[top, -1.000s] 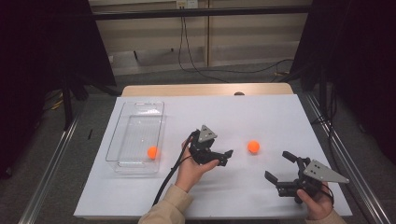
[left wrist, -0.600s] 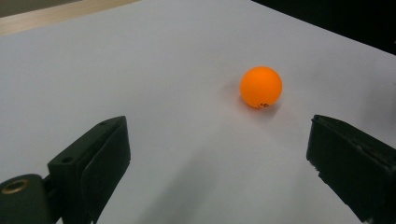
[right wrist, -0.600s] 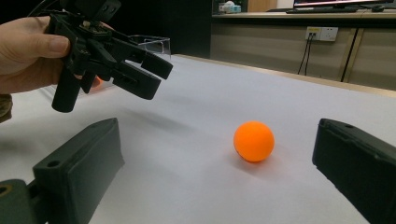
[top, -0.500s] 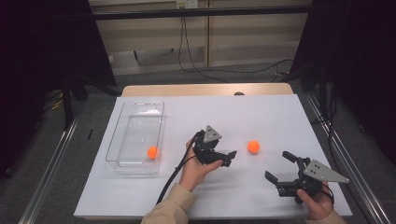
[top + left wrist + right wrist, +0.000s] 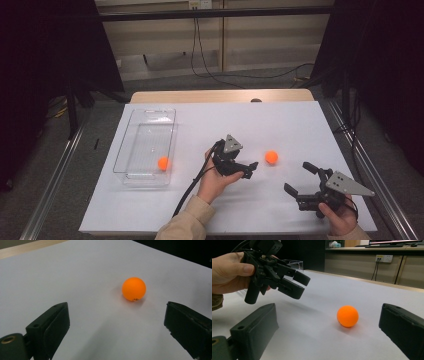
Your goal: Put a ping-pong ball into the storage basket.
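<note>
An orange ball [image 5: 271, 157] lies loose on the white table [image 5: 280, 120]. My left gripper [image 5: 249, 170] hovers just left of it, open, with the jaws pointing at it. In the left gripper view the ball [image 5: 133, 289] sits a little ahead of the open left gripper [image 5: 116, 315] and nothing is between the jaws. My right gripper [image 5: 299, 178] is open and empty near the front right, its jaws aimed towards the ball [image 5: 347, 316]. The right gripper view looks past the right gripper [image 5: 329, 308] to the left gripper [image 5: 300, 287] above the table. A second orange ball [image 5: 163, 163] rests inside the clear tray [image 5: 150, 111].
The clear tray stands lengthwise on the left part of the table. A black cable [image 5: 192, 185] trails from the left gripper to the front edge. A wooden strip [image 5: 220, 96] runs along the table's far edge, and metal rails [image 5: 52, 185] flank both sides.
My left gripper has drifted slightly to the right, closer to the loose ball. The right gripper and both balls have stayed where they were.
</note>
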{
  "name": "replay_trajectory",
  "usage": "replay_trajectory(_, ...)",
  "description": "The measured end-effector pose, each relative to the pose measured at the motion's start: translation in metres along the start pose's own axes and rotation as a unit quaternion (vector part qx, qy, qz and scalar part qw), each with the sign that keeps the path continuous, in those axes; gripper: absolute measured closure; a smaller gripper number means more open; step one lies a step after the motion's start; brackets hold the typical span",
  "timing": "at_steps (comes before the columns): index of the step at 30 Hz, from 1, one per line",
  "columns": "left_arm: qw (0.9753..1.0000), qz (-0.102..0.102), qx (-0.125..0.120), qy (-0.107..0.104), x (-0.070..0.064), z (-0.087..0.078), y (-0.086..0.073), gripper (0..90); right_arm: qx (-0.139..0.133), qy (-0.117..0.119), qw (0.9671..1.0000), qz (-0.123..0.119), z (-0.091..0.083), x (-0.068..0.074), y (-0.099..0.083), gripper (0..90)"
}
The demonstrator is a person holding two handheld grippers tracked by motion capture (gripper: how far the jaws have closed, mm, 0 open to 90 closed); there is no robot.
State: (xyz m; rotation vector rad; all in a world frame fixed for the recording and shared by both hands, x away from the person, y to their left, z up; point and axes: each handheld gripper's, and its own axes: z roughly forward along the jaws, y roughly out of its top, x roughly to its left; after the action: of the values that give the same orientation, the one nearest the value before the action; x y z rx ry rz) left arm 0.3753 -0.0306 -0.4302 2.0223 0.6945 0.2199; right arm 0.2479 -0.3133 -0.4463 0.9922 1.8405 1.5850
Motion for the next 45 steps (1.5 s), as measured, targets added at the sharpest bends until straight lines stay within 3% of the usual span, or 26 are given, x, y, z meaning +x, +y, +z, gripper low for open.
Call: replay_trajectory(45,0.9998,0.003,0.011,-0.015,-0.009,0.026,0.003,6.4,-0.003,-0.001,1.0000,0.001,-0.001,-0.001,0.000,1.8)
